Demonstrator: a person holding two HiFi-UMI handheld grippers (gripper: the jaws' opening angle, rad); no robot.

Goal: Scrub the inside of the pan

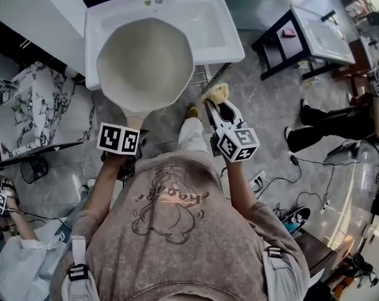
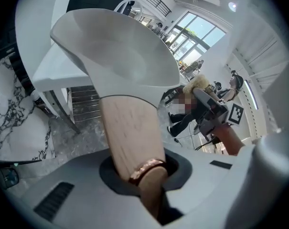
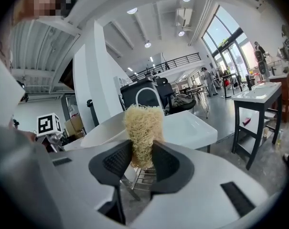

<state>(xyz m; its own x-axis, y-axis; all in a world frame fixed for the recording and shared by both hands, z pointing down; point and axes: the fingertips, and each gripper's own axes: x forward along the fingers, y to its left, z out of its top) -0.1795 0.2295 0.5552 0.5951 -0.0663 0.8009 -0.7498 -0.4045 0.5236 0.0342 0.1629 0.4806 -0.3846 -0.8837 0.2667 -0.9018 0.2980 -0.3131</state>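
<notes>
A cream-white pan (image 1: 145, 64) is held out over the front of a white sink (image 1: 211, 14), its inside facing up. My left gripper (image 1: 133, 129) is shut on the pan's pale wooden handle (image 2: 130, 132), which runs between the jaws down to a copper ring. My right gripper (image 1: 215, 105) is shut on a yellow fibrous scrubber (image 1: 216, 93) and hovers just to the right of the pan's rim, apart from it. In the right gripper view the scrubber (image 3: 143, 130) stands upright between the black pads (image 3: 119, 162).
A marble-patterned table (image 1: 32, 111) stands to the left. A second sink on a black stand (image 1: 321, 30) is at the right, with a person's legs (image 1: 330, 127) and floor cables (image 1: 283, 177) nearby. A metal rack (image 3: 144, 175) sits below the sink.
</notes>
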